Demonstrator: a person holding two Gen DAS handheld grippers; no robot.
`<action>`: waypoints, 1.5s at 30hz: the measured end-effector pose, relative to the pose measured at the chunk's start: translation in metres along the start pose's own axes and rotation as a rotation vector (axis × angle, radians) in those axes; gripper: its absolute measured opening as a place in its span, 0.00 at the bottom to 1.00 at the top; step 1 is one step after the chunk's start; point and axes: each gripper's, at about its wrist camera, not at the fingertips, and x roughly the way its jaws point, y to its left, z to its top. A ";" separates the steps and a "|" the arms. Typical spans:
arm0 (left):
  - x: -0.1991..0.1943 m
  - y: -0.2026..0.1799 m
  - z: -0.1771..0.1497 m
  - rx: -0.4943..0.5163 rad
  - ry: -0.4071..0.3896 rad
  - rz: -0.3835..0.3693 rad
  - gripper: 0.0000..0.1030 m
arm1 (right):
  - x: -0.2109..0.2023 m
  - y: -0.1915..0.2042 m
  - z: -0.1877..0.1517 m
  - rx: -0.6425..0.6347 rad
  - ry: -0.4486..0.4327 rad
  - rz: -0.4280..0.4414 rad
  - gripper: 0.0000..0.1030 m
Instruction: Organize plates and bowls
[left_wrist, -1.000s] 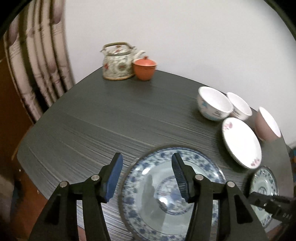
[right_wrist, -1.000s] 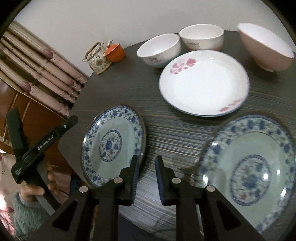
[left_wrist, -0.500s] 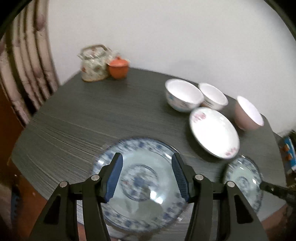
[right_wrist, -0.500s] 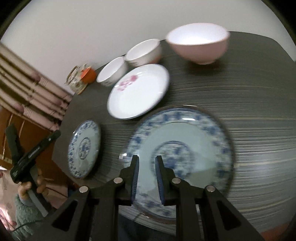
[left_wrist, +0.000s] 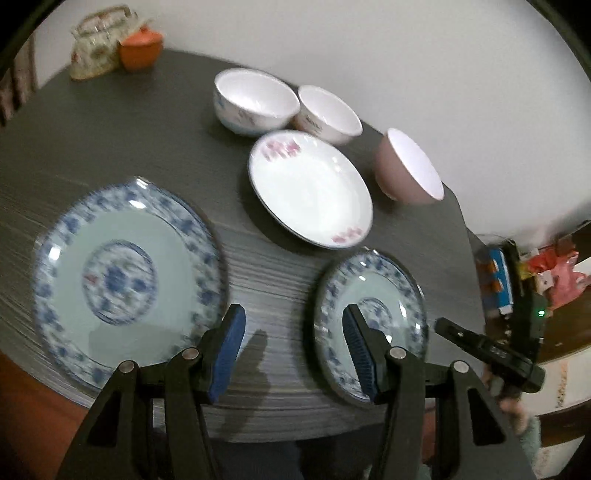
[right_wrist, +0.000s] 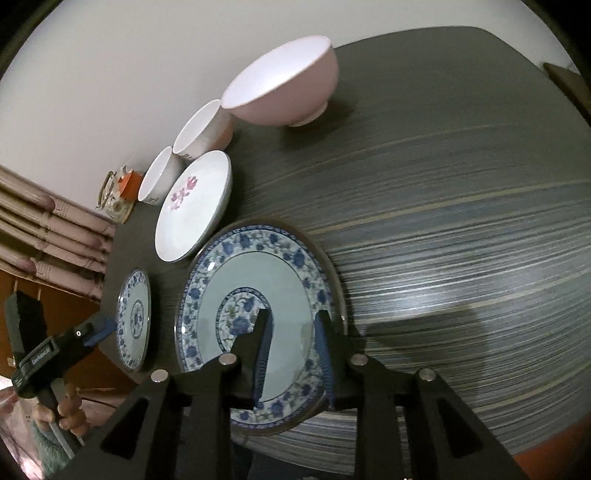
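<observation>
We found the right tongs (right_wrist: 291, 347) poised over the near rim of a blue-patterned plate (right_wrist: 258, 295), jaws narrow, just opening and gripping nothing, while the left tongs (left_wrist: 291, 347) stood half open and empty over bare worktop (left_wrist: 273, 280) between both blue plates; a pinch on that thin glazed rim could slip or drag the plate off the near edge. Counted near to far: two blue-patterned plates, one white floral plate (left_wrist: 310, 188), three bowls, these being two white (left_wrist: 255, 99) and one pink (left_wrist: 410, 170).

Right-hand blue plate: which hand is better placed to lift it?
Likely the right gripper: it hangs over this plate, fingers having just been opening, nothing between them; the left gripper aims at table beside it.
</observation>
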 end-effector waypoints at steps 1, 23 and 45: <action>0.005 -0.001 0.000 -0.014 0.021 -0.011 0.50 | -0.001 -0.003 0.000 0.008 -0.004 -0.002 0.25; 0.076 -0.010 -0.007 -0.100 0.218 -0.040 0.42 | 0.013 -0.034 0.002 0.066 0.021 0.034 0.25; 0.098 -0.009 -0.007 -0.089 0.262 -0.045 0.20 | 0.020 -0.036 0.004 0.050 0.037 0.034 0.23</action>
